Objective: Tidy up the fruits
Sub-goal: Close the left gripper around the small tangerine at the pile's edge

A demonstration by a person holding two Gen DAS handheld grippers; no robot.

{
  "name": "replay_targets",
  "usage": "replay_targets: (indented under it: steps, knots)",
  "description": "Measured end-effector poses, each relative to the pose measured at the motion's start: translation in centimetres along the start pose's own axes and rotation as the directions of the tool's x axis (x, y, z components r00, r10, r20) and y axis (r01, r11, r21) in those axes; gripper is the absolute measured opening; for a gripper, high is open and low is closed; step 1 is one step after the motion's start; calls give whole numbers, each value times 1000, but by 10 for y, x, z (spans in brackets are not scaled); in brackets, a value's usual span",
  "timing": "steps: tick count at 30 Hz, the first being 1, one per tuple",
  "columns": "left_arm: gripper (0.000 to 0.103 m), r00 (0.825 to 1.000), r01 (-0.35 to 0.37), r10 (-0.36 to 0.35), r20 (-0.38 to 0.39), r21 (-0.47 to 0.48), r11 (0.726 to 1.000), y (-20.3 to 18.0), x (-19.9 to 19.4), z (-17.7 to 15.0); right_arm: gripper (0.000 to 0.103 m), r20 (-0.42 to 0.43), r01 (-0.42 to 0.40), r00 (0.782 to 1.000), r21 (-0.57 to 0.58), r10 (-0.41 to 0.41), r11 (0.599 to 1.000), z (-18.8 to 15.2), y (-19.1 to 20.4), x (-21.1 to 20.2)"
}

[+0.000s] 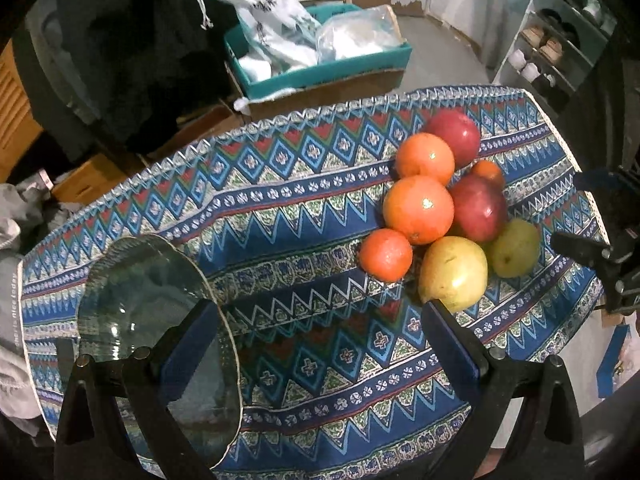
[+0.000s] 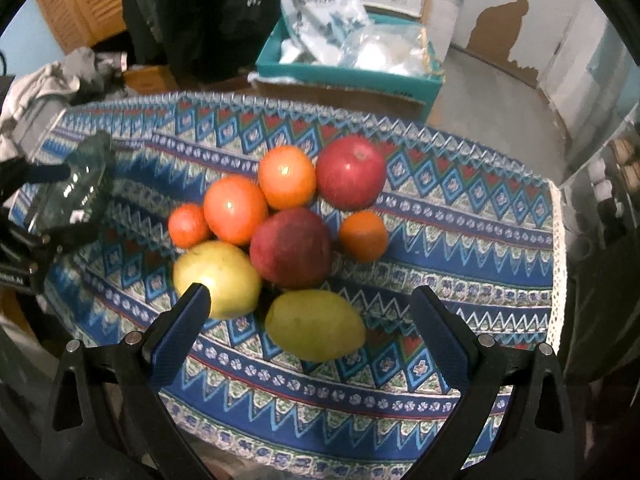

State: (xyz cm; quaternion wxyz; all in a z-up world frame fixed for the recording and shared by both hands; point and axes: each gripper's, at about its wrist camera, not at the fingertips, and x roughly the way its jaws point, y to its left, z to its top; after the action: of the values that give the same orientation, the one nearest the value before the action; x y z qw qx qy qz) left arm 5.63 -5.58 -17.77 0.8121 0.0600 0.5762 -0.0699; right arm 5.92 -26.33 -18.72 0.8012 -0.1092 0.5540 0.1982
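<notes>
Fruits: eight pieces bunched in one cluster on the patterned tablecloth (image 2: 460, 264) over the table; none is in the glass bowl (image 1: 160, 320), so sorting looks not yet begun.
Right claw (image 2: 310, 320): fingers spread wide, holding nothing, poised over the near edge of the cluster.
Nearest to right claw: green pear (image 2: 314, 326), directly between the fingers; long axis lies roughly across the fingers, narrower end toward the right finger.
Just beyond left finger: yellow pear (image 2: 218, 278), touching the finger tip in this view; which way it points I cannot tell.
Farther ahead: dark red apple (image 2: 292, 248), then large orange (image 2: 236, 210), small orange (image 2: 188, 226), a second orange (image 2: 286, 176), a bright red apple (image 2: 352, 172), and a small orange off right (image 2: 364, 236).
Handling (judgement): firm, smooth, rounded skins, likely to roll or slip; moderate weight; bruisable. Grip the pear across its widest belly.
Left claw (image 1: 320, 316): wide open, empty; bowl rim crosses its left finger, fruit ahead to its right.
Far: teal box (image 1: 320, 72) off the table.
</notes>
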Motion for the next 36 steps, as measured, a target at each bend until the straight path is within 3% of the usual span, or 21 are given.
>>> replay_targets:
  steps: [9,17,24,29,36]
  knots:
    - [102,997,29,-30,-72,-19,999,0,28,3,99,-62,1,998,-68,-5,998,-12,1,27]
    - [102,997,30,-30,-76,0,1000,-5,40,11,99,-126,-8,992,-136,-10,991,-14,6,50]
    - [102,994,51,-52,-93,-11,999,-7,56,19,93,-178,-13,984,-176,-19,984,-17,7,75]
    - [102,992,59,-62,-110,-29,998,-6,70,25,83,-185,-39,983,-168,8,985,-15,8,84]
    - [102,989,78,-78,-127,-7,997,-15,86,29,81,-153,-62,987,-131,42,989,-15,0,89]
